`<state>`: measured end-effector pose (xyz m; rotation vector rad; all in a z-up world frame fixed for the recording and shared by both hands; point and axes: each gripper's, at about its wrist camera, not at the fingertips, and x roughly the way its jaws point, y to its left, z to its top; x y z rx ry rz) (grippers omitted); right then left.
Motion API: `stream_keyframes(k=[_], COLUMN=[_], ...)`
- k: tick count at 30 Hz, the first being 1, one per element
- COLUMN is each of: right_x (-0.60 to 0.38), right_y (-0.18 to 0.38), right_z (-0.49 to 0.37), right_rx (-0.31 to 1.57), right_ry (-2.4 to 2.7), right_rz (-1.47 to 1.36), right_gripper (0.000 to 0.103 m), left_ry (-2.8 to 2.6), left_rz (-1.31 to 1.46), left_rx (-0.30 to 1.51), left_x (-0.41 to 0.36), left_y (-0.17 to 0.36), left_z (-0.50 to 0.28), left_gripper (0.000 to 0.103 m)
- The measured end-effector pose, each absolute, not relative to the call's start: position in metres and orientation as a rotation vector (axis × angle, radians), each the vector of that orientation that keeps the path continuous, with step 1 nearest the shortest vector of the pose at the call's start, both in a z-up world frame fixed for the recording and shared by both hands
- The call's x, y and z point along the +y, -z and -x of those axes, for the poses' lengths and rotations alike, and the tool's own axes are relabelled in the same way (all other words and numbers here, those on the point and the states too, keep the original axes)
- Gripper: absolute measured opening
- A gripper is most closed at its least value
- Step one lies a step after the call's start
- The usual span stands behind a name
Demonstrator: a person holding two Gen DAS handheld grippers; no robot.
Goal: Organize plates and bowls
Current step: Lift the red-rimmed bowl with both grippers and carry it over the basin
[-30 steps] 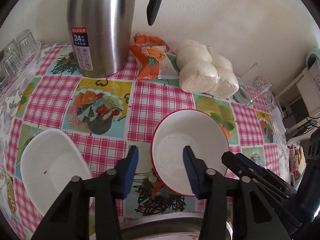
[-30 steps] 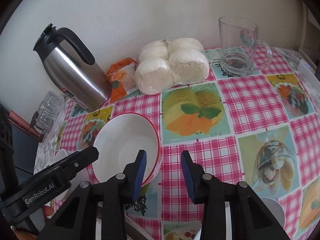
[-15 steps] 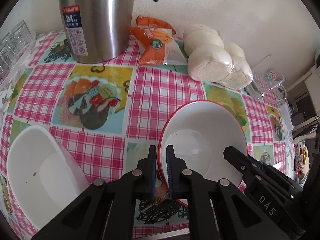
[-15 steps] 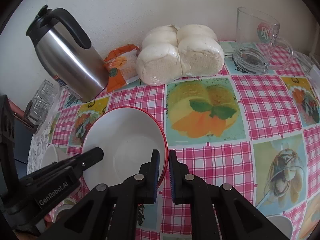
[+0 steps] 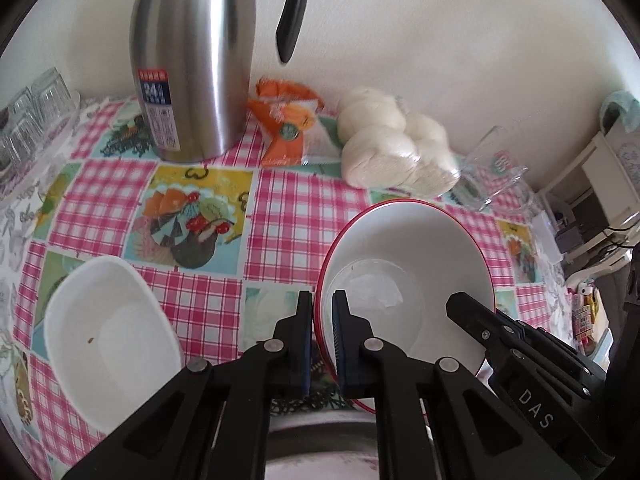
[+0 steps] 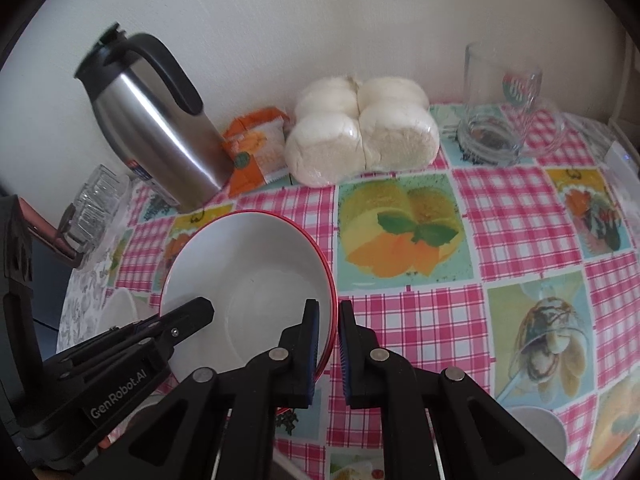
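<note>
A white bowl with a red rim [image 5: 408,264] is held between both grippers, tilted and raised above the checked tablecloth. My left gripper [image 5: 323,336] is shut on its left rim. My right gripper [image 6: 328,344] is shut on its right rim; the bowl also shows in the right wrist view [image 6: 256,276]. A plain white bowl [image 5: 108,340] sits on the table at the left. A metal rim [image 5: 316,440] shows below the left gripper, mostly hidden.
A steel thermos jug [image 5: 192,60], an orange snack packet [image 5: 288,128] and bagged white buns [image 5: 396,152] stand along the wall. A glass mug [image 6: 500,108] is at the back right. Small glasses [image 5: 28,116] sit at the far left. Another white dish [image 6: 536,428] lies near right.
Both grippers closed from open onto opposite rims of the red-rimmed bowl, and the bowl has lifted and tilted off the table.
</note>
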<state>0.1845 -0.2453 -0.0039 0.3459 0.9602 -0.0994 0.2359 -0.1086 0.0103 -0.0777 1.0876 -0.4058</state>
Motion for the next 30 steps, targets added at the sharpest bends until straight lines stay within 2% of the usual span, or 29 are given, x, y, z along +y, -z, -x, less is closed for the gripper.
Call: stream_keyframes(k=[10,30], right_x=[-0.236,-0.183], right_y=[-0.046,-0.069], right_z=[-0.129,-0.044], right_rx=[0.857,0.78], right_ry=[0.089,0.036], right_rz=[-0.315,-0.283], right_gripper=[0.01,0.01], left_ry=[0.428,0.393], left_rz=[0.167,0.255], left_rx=[0.991,0.875], left_x=[-0.086,-0.029], left_y=[-0.048,-0.067], left_z=[-0.179,-0.09], left_gripper=[0.009,0.009])
